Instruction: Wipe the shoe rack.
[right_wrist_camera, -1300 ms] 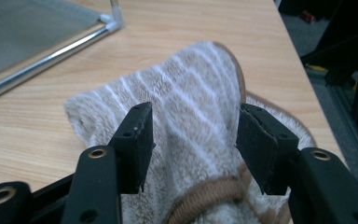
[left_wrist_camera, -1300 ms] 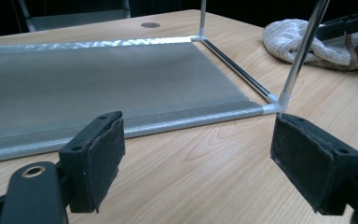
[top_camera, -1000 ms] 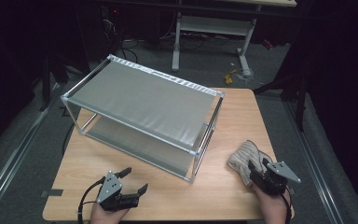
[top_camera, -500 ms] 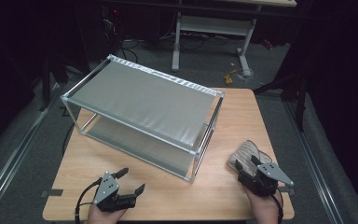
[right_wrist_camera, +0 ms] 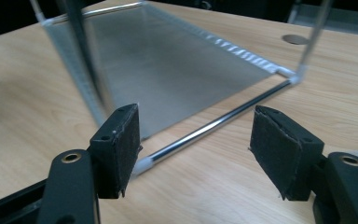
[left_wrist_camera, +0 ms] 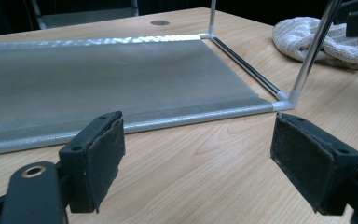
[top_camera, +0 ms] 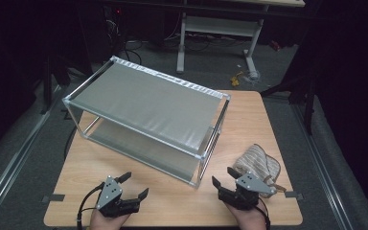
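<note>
A two-tier metal rack [top_camera: 148, 103] with grey fabric shelves stands on the wooden table [top_camera: 249, 115]. My left gripper [top_camera: 135, 184] rests near the front edge, open, facing the rack's lower shelf [left_wrist_camera: 98, 79] with nothing between its pads [left_wrist_camera: 196, 140]. My right gripper [top_camera: 223, 176] is at the front right, just left of a beige knitted cloth [top_camera: 258, 163] and apart from it. Its jaws have just been opening and hold nothing [right_wrist_camera: 196, 135]; they face the lower shelf [right_wrist_camera: 168, 65] beside the rack's near corner post [right_wrist_camera: 84, 51]. The cloth [left_wrist_camera: 307, 37] lies crumpled beyond the rack's corner.
Bare table top [top_camera: 172, 201] lies between the two grippers in front of the rack. A white desk frame [top_camera: 215, 28] stands on the dark floor behind the table. Cables [top_camera: 84, 211] trail from the left gripper.
My right gripper has drawn away from the knitted cloth to the left, toward the rack's front right corner, and its jaws stand wider. The left gripper has stayed put.
</note>
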### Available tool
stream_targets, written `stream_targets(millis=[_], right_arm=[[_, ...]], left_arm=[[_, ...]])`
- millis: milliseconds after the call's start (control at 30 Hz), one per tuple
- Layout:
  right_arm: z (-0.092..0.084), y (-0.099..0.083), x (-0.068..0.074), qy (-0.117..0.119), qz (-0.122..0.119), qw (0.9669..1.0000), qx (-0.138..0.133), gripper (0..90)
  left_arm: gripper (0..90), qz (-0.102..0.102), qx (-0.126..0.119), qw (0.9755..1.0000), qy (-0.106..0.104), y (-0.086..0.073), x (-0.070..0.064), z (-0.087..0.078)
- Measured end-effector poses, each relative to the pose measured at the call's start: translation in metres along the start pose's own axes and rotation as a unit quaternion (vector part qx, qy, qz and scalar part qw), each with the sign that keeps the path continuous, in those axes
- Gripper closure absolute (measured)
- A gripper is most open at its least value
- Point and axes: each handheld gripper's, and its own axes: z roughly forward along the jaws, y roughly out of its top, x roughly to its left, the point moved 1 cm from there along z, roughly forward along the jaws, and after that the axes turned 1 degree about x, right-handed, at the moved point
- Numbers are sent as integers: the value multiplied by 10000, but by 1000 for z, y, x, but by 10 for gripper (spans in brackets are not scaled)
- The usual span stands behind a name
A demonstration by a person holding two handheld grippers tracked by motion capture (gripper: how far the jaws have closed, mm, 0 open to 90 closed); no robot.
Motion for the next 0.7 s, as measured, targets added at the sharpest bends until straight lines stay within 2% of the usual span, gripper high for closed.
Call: stream_targets(millis=[233, 433, 667, 700], right_arm=[[8, -2, 19, 281, -264, 9992, 87, 332], [11, -1, 27, 407, -354, 9985, 49, 354], [14, 6, 33, 477, -392, 9980, -158, 451], [16, 7, 35, 513, -419, 9976, -198, 509]], left_arm=[[182, -51, -25, 10000, 4, -1, 1, -2], [182, -40, -19, 10000, 56, -2, 2, -5], [182, -98, -28, 9998, 166, -5, 3, -14], [182, -101, -22, 9998, 189, -6, 3, -16]])
